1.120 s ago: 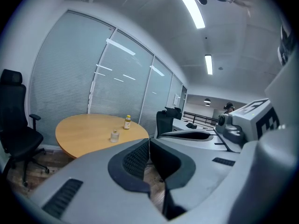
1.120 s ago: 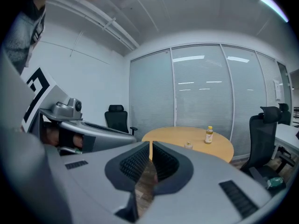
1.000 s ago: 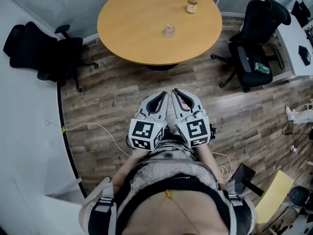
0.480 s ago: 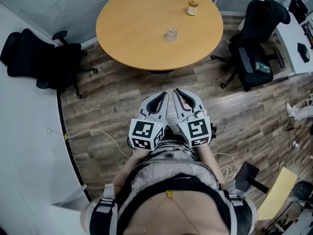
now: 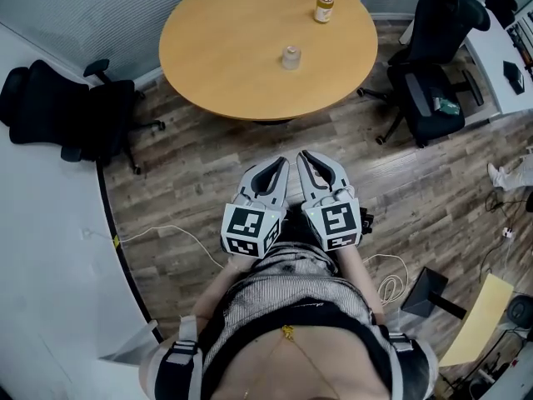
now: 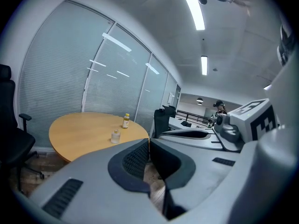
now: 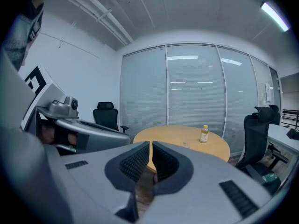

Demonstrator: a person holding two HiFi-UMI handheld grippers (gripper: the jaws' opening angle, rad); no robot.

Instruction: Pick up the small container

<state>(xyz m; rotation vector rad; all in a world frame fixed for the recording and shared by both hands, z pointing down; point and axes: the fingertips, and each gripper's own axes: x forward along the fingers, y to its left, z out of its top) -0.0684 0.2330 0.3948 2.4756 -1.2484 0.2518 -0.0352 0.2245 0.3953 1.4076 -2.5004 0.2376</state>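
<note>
Compared with a second ago, you are standing a touch closer to the round table [image 5: 225,52]: its near edge is sitting slightly lower in the head view, nearer the jaw tips, while the two tongs are keeping the same side-by-side pose in front of your body, well short of the table. You are holding the left gripper [image 5: 281,162] with its jaws pressed together and nothing between them, and the right gripper [image 5: 305,156] is likewise staying fully closed and empty; both are pointing toward the table over the wooden floor [image 5: 208,173]. The small container [image 5: 290,57], a clear jar, is standing upright near the middle of the tabletop, well apart from both grippers, and it is keeping its spot on the table across the frames. Counting what is showing: two grippers, one table, one small container, one yellow-capped bottle [image 5: 324,7] standing farther back near the table's far right edge, and probably two black office chairs, the left chair [image 5: 50,107] and the right chair [image 5: 416,90] flanking the table, though the right chair is appearing so stretched at the picture's edge that it could be more than one.
</note>
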